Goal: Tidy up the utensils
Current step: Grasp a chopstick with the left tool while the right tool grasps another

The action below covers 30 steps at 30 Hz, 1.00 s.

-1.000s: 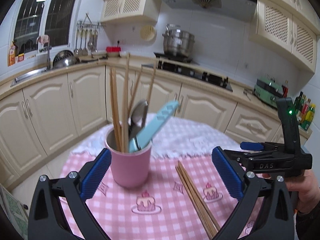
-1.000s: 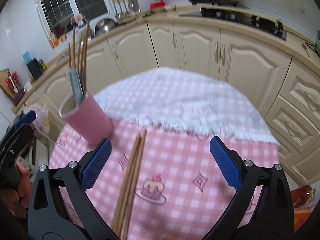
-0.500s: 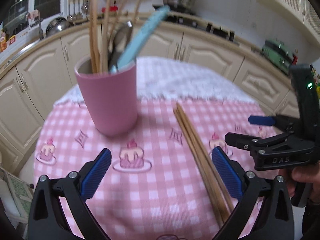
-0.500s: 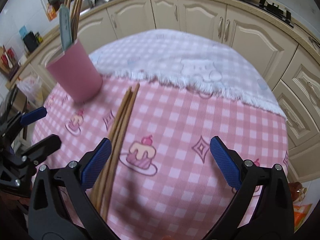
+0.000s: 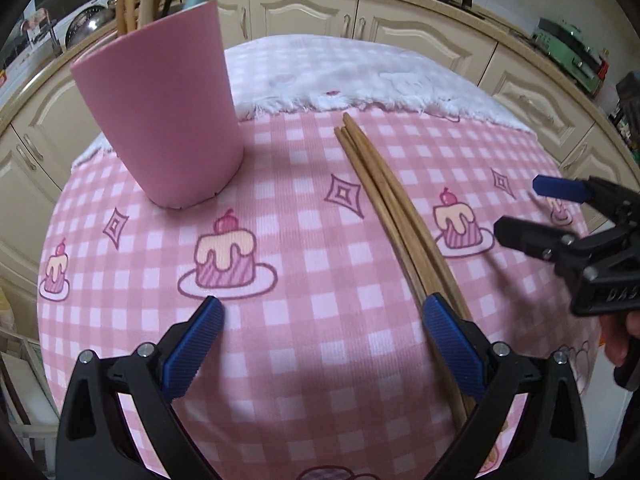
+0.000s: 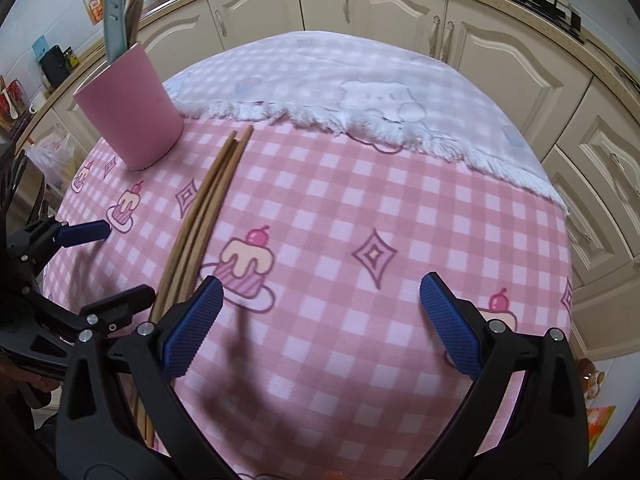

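Over the last second both claws had dropped from a raised, outward-looking pose to just above the worktop (image 5: 304, 360), and the view that had taken in cabinets and stove now filled with pink checked cloth. The left claw (image 5: 320, 344) hung with its blue pads spread wide and nothing between them; its right pad sat directly over the near end of the loose chopsticks (image 5: 384, 196). The right claw (image 6: 320, 320) was likewise spread and empty, its left pad just beside the same bundle (image 6: 200, 216) (so the two claws had converged on one target from either side). The chopsticks lay flat on the cloth in a tight bunch, far tips pointing toward the white fringed cloth, apart from the pink cup (image 5: 160, 116) standing upright to their left. That cup already held other chopsticks and a pale blue handle (image 6: 113, 12). The descent suggested the pick-up of the remaining chopsticks was about to begin; nothing had been grasped yet, and which claw would take them could not be told.
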{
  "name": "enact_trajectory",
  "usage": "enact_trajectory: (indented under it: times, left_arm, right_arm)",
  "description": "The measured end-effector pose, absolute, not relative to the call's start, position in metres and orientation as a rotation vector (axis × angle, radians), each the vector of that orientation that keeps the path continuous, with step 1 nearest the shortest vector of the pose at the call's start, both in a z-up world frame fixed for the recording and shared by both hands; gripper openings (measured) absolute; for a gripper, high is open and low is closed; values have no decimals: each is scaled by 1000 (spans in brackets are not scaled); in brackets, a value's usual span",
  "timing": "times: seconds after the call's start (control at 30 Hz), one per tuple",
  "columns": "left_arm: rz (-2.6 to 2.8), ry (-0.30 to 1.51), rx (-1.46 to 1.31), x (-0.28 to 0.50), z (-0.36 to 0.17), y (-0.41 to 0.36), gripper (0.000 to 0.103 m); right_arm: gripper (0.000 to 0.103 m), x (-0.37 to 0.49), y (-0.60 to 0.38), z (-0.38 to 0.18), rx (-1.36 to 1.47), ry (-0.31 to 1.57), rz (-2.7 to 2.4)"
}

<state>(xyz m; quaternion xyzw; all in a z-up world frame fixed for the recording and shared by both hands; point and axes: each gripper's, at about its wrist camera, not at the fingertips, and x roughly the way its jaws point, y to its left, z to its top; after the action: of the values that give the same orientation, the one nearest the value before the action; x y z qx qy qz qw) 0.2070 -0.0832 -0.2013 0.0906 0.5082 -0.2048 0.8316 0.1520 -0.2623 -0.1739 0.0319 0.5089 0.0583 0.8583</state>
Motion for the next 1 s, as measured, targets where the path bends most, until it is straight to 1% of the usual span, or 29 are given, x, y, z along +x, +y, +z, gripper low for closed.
enact_trajectory:
  times: [0.23,0.33,0.4,0.63,0.8,1.0]
  left_arm:
    - [-420,1071,196,210,-202,-93,98]
    - [-390,1043,279,206,-206,-106,99]
    - [-384,1038,270,207,-207,-107,99]
    - [-354,1037,233,207,-207,-79,99]
    - [-342,1035,223,209,-208,-69,99]
    - [-353,1030,225,209,-208,-62,99]
  right_arm:
    - [97,154,-263,-175,64,1072,131]
    - [97,155,-261,-176,55,1073,135]
    - [97,155,-257,-175,44,1074,138]
    - [97,155,-225,-181,-58,1092,182]
    - [97,158,-216,-181,-51,1097,189]
    - [97,165,-215,-185,-55,1147,171]
